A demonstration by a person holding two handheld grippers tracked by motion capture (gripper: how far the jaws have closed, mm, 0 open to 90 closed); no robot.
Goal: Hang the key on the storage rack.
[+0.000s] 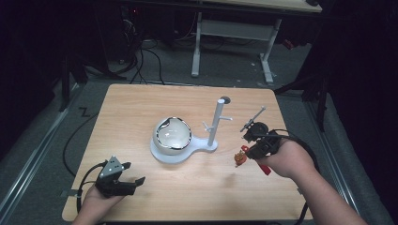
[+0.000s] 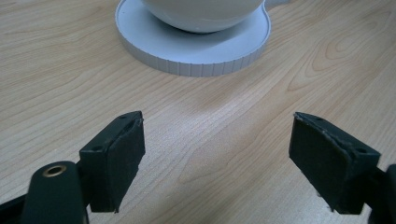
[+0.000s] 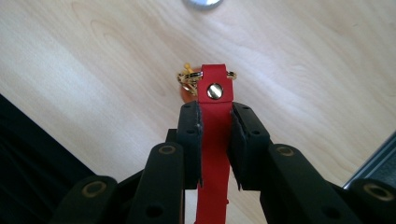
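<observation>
High view: the right tongs [image 1: 252, 146] hold a red strap [image 1: 263, 167] just over the counter [image 1: 141, 108], near a white stand [image 1: 213, 126].

Left gripper view: the left tongs [image 2: 215, 158] gape wide.

Right gripper view: the strap [image 3: 214, 140] runs lengthwise between the clamped jaws, its ring end pointing away.

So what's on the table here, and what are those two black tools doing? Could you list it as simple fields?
surface: wooden table
centre item: white stand with pegs, on a round base holding a shiny bowl
left hand-held gripper: open, holding nothing, aimed at the base
right hand-held gripper: shut on a red strap
strap detail: brass rivet, gold ring and small orange charm at its end
strap position: right of the stand
</observation>
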